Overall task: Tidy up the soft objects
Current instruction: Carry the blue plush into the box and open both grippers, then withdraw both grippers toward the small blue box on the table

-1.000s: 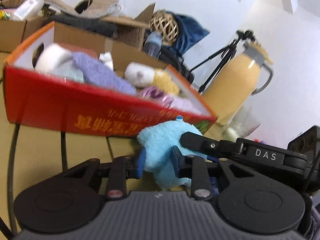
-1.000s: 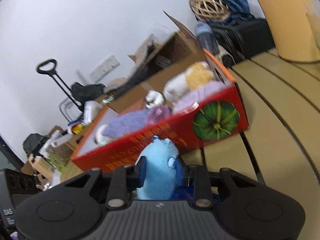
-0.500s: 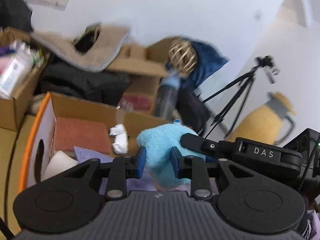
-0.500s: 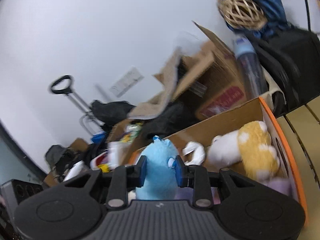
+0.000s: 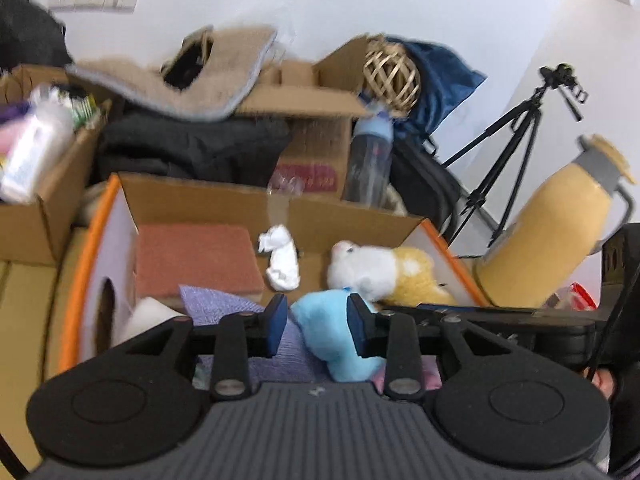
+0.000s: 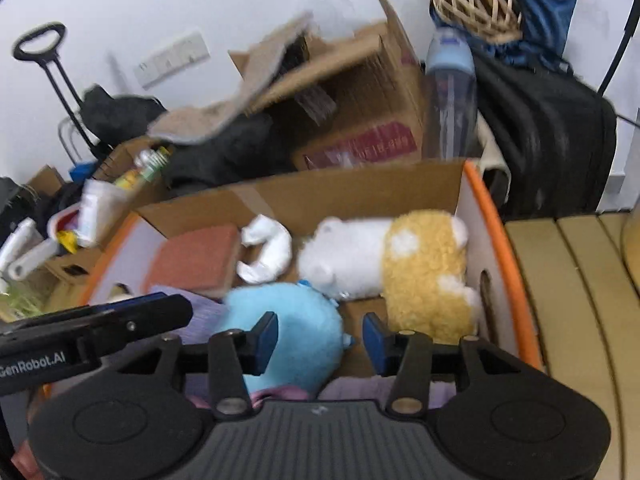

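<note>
Now over the box: blue plush toy being let go from both grippers.

Largest first: orange-rimmed cardboard box [image 6: 496, 240] sits on the slatted table [image 6: 580, 300] and serves as the bin for soft things, already holding a white-and-yellow stuffed animal [image 6: 400, 264], a red-brown pad [image 6: 196, 260], a purple cloth [image 5: 224, 304] and a small white crumpled piece [image 6: 266, 256]. Blue plush toy [image 6: 288, 328] lies low inside, near the front. Left gripper [image 5: 316, 326] and right gripper [image 6: 318, 340] both have jaws that have just been opening; they stand apart with the toy between them, pads no longer pressing, likely so it settles among the others.
</note>
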Motion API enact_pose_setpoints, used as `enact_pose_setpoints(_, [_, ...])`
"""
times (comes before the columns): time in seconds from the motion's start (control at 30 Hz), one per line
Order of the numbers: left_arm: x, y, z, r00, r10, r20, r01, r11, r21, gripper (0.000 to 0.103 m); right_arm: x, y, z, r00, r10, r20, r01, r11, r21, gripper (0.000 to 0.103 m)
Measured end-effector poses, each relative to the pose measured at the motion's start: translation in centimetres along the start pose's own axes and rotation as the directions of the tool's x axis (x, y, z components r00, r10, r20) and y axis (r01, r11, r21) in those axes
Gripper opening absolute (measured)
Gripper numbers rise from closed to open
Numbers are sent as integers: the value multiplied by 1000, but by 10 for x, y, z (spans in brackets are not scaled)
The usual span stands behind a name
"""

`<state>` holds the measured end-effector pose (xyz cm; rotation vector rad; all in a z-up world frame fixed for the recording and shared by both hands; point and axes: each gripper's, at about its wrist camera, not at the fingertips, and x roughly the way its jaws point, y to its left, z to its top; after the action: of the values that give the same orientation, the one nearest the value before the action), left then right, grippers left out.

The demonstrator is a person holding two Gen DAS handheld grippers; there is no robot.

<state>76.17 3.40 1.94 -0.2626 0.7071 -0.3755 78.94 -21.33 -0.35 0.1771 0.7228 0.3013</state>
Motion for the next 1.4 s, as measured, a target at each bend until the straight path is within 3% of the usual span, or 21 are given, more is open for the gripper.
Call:
enact_pose_setpoints(0.07, [-30, -10, 2, 999, 7, 33, -8, 1000, 30, 51, -34, 7, 3, 998, -3, 56, 4, 1000, -26, 47])
enact_pose_setpoints(0.27, [-116, -39, -10, 994, 36, 104, -46, 994, 96, 57, -147, 24, -10, 982, 19, 190, 3, 994, -113, 58])
enact_pose_setpoints(0.37, [-143, -57, -20, 991, 45, 128, -59, 992, 109, 59, -183, 30, -20, 973, 22, 231, 7, 992, -122, 59])
enact_pose_setpoints(0.47, [-174, -73, -47, 983, 65, 173, -87, 988, 126, 62, -214, 34, -43, 965, 33, 261, 2, 991, -136, 61])
enact_pose_setpoints(0.5, [-185, -79, -61, 978, 69, 199, -99, 985, 144, 65, -226, 35, -58, 959, 45, 280, 0, 987, -159, 66])
enact_pose_setpoints(0.57, [-205, -89, -98, 968, 56, 243, -105, 975, 196, 77, -243, 35, -95, 948, 75, 309, -11, 979, -204, 76])
enact_pose_setpoints(0.73, [-229, -103, -185, 967, 98, 234, -151, 964, 219, 77, -251, 33, -199, 966, 45, 253, 9, 978, -209, 76])
enact_pose_setpoints(0.87, [-255, -101, -250, 977, 84, 198, -111, 985, 134, 80, -257, 35, -273, 975, -2, 221, 47, 979, -198, 76])
enact_pose_setpoints(0.97, [-268, -96, -279, 980, 103, 172, -119, 990, 82, 82, -267, 28, -304, 981, 22, 193, 2, 992, -128, 76])
enact_pose_setpoints(1.17, [-276, -99, -278, 970, 141, 198, -159, 984, 79, 89, -277, 20, -309, 971, 31, 235, -16, 998, -66, 76])
enact_pose_setpoints(1.4, [-233, -106, -257, 984, 76, 162, -92, 991, 94, 89, -247, 3, -291, 972, 29, 233, -35, 999, 22, 73])
